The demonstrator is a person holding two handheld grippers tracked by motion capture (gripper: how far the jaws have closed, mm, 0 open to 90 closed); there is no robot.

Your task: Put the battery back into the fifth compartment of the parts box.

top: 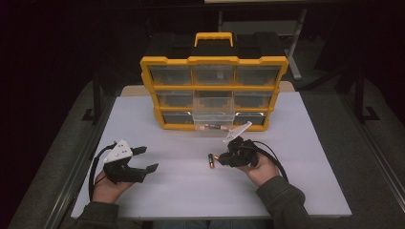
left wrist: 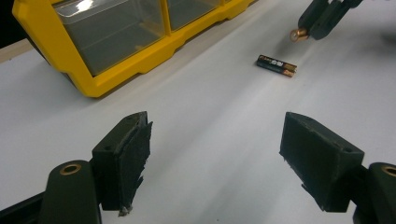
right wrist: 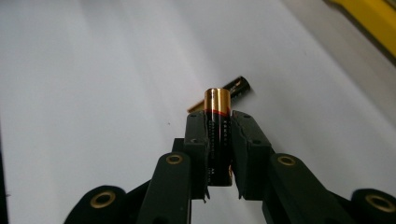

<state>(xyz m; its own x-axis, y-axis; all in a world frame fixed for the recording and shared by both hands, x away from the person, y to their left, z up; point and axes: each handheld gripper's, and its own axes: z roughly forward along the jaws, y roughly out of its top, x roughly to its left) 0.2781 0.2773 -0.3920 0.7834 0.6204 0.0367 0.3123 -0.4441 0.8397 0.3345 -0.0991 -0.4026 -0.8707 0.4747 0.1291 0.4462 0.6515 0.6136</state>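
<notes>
Clearly cylindrical black-copper battery (right wrist: 218, 122), matte white table (right wrist: 93, 93)

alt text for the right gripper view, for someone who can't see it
The right gripper clamps a black and copper battery between its two black jaws, copper end pointing away. Just beyond it a second battery lies on the white table, with a yellow organizer's edge at top right.
</notes>
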